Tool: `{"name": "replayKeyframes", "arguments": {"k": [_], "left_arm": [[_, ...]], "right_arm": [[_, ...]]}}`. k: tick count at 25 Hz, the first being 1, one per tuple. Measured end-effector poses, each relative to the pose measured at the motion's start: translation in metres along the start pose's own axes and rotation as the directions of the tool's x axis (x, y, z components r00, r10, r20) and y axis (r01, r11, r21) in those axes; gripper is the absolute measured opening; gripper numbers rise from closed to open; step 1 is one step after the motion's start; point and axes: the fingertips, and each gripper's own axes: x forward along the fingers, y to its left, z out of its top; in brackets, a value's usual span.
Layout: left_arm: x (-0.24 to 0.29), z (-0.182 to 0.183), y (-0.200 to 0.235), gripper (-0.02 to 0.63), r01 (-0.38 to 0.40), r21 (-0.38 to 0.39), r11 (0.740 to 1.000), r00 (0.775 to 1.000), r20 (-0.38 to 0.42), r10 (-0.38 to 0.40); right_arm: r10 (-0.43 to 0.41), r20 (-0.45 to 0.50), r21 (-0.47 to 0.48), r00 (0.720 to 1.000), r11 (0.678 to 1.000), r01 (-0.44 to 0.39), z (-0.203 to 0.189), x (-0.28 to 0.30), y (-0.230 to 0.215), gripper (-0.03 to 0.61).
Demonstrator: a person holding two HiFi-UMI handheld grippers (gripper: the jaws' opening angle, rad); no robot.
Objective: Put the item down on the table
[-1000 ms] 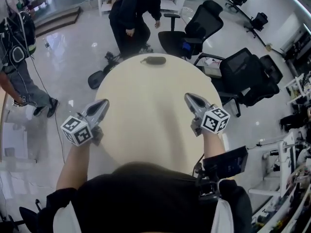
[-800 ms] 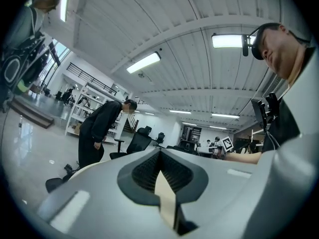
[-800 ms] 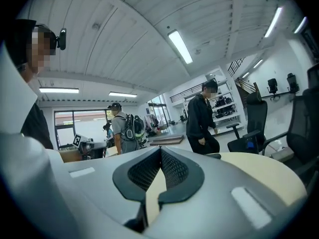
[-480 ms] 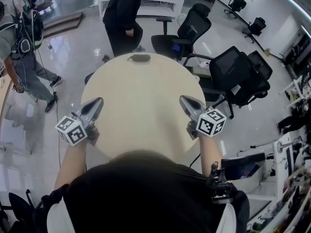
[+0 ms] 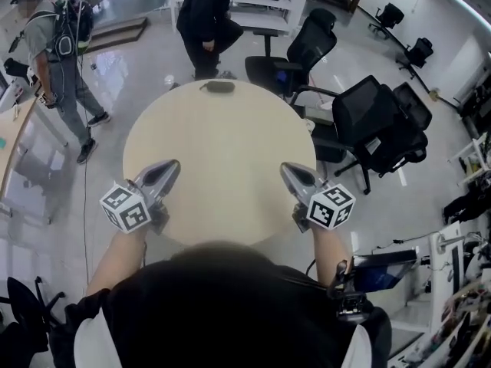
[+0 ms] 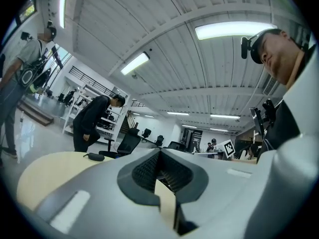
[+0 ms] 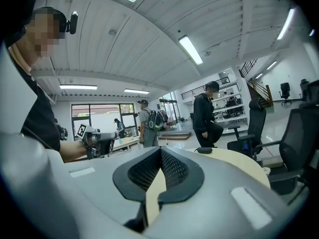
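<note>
A small dark oblong item [image 5: 219, 87] lies at the far edge of the round beige table [image 5: 222, 152]; it also shows as the dark item [image 6: 93, 157] in the left gripper view and the dark item [image 7: 204, 150] in the right gripper view. My left gripper [image 5: 169, 166] hovers over the table's near left part, jaws shut with nothing between them. My right gripper [image 5: 286, 168] is over the near right part, also shut and empty. Both point level toward the far side, well short of the item. The closed left gripper [image 6: 159, 151] and right gripper [image 7: 160, 149] fill their own views.
A person in black [image 5: 205, 18] bends over just beyond the table's far edge. Another person with a backpack [image 5: 65, 48] walks at the far left. Black office chairs [image 5: 376, 125] crowd the right side, one chair [image 5: 303, 48] near the far right edge. White shelves stand at the back.
Both grippers have travelled together and stay shut and side by side; the table's near edge now shows below them. The backpack person has walked farther off. The dark item has not moved.
</note>
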Motion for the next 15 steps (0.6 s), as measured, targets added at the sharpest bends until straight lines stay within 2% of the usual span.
{"name": "replayKeyframes", "arguments": {"k": [3, 9, 15], "left_arm": [[-0.014, 0.010, 0.003, -0.002, -0.005, 0.025, 1.000, 1.000, 0.005, 0.005], [-0.039, 0.024, 0.029, -0.002, 0.041, 0.058, 0.997, 0.999, 0.016, -0.042], [-0.060, 0.032, 0.056, -0.002, 0.028, 0.076, 0.997, 1.000, -0.003, -0.028]], "right_arm": [[-0.010, 0.019, -0.007, 1.000, 1.000, 0.010, 0.005, 0.003, 0.015, 0.014], [-0.036, 0.048, 0.030, 0.998, 0.999, 0.034, 0.001, 0.027, 0.042, 0.014], [-0.040, 0.044, 0.019, 0.998, 0.999, 0.039, 0.000, 0.062, 0.054, 0.012]]}}
